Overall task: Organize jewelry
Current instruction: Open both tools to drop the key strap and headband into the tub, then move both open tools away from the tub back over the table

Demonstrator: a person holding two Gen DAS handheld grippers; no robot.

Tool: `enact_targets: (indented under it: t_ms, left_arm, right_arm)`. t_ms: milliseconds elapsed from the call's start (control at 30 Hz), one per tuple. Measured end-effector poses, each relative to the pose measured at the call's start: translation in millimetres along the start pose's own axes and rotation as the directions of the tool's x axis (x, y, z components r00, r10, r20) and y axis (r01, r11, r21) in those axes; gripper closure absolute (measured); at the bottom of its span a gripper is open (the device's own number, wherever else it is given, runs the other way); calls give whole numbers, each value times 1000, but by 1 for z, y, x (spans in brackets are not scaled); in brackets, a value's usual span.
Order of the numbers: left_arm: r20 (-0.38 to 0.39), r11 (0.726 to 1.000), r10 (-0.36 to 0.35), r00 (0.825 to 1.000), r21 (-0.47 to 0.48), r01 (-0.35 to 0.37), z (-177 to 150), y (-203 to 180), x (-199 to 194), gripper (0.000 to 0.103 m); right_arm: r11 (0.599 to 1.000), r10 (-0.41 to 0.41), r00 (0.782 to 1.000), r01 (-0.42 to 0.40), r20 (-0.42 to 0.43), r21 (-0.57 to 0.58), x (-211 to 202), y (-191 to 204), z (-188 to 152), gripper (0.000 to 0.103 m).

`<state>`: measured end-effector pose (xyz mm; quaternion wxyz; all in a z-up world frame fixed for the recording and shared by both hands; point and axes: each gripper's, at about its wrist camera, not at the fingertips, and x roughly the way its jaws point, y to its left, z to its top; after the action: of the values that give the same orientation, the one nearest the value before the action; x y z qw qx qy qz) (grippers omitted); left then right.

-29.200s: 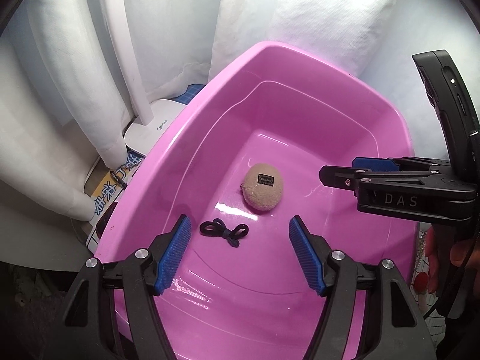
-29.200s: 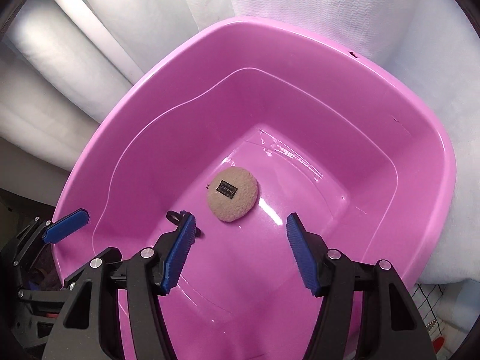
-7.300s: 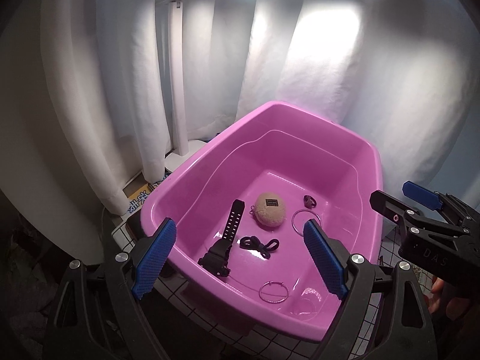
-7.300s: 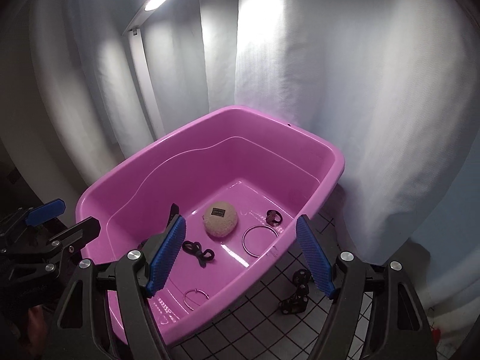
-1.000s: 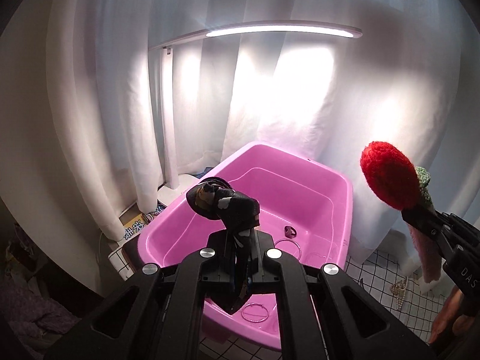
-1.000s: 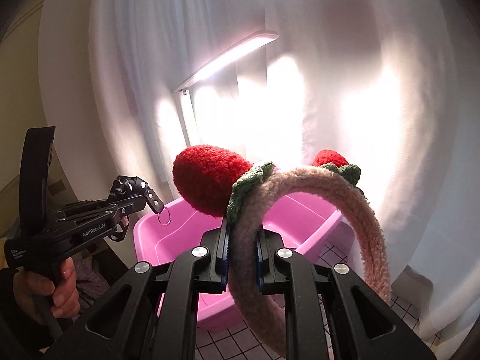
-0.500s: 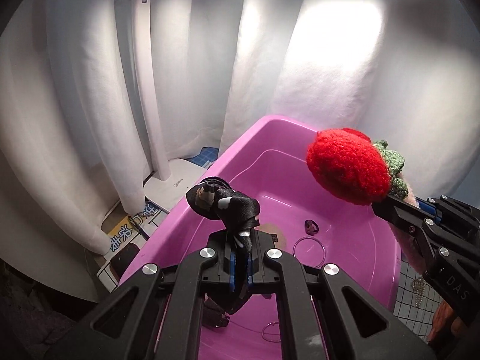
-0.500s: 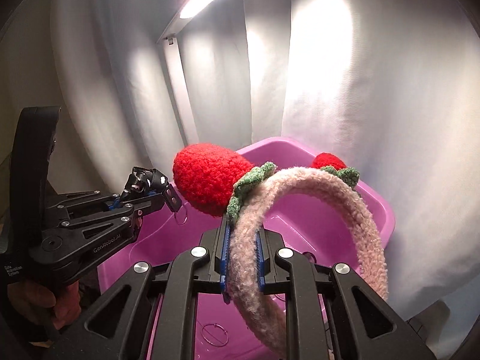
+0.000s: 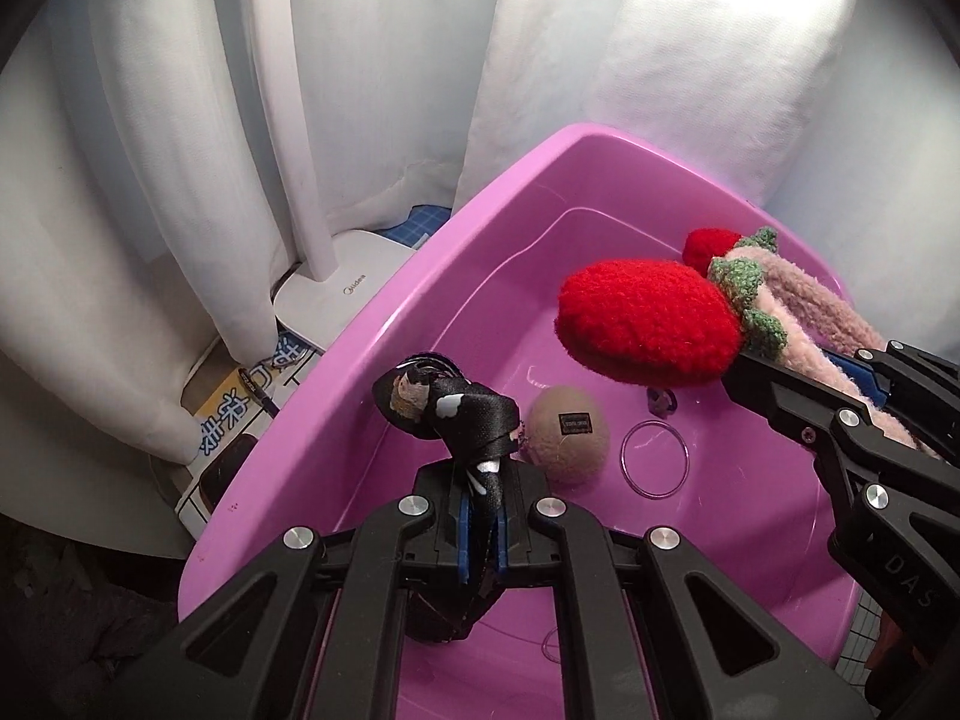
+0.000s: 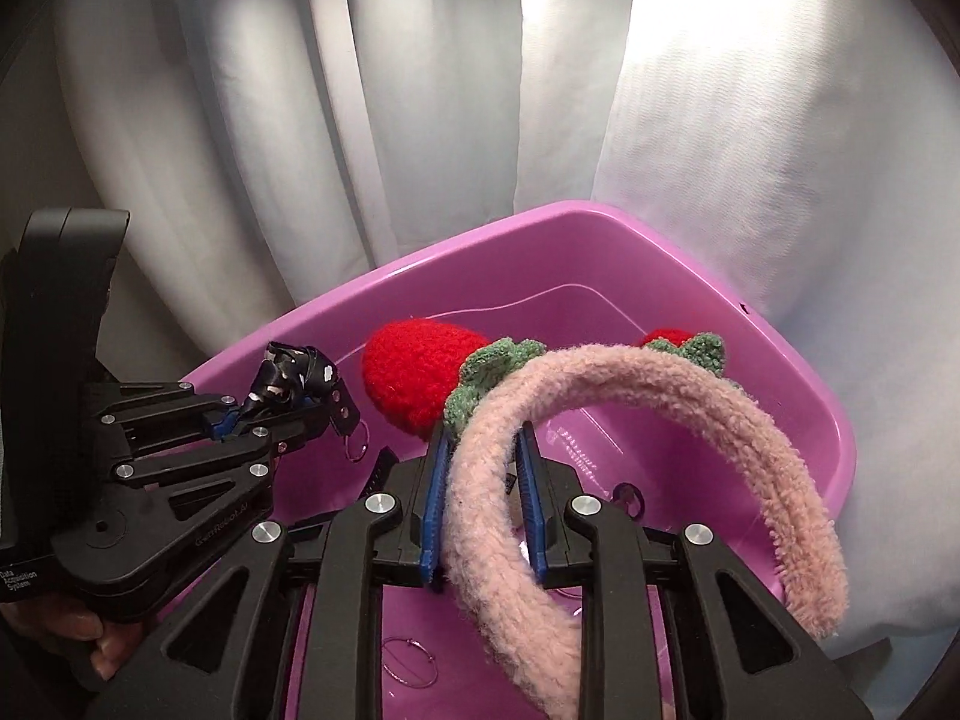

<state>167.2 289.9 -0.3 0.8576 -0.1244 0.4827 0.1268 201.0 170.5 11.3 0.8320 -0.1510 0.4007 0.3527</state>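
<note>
My left gripper (image 9: 478,531) is shut on a black strap keychain (image 9: 456,411) with white spots and a small ring, held above the pink tub (image 9: 360,354). It also shows in the right wrist view (image 10: 300,387). My right gripper (image 10: 480,504) is shut on a fuzzy pink headband (image 10: 648,402) with red strawberries (image 9: 648,324), held over the tub (image 10: 798,396). On the tub floor lie a beige round puff (image 9: 570,435), a thin hoop (image 9: 655,462) and a small dark ring (image 9: 660,401).
White curtains hang behind the tub. A white lamp base (image 9: 342,294) and pole (image 9: 288,120) stand at its left, with a yellow box (image 9: 234,414) beside them. Another thin hoop (image 10: 411,660) and a black watch strap end (image 10: 378,468) lie in the tub.
Both grippers have come down and closer to the tub with their items still held. The strawberry headband now hangs over the tub's right side.
</note>
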Motion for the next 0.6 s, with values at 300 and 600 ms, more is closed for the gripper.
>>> enact_targets:
  t_ms: [300,600]
  left_arm:
    - [8,1000,18,1000,-11,-18,1,4,-2,29]
    - [39,999,43,998,13,-43,-7,-4,-11,25]
  right_arm:
    - [998,-56,998,56,37,6,-16,-6,-1,44]
    - [996,-45,997,41,58,76,-24,-15,-17,43]
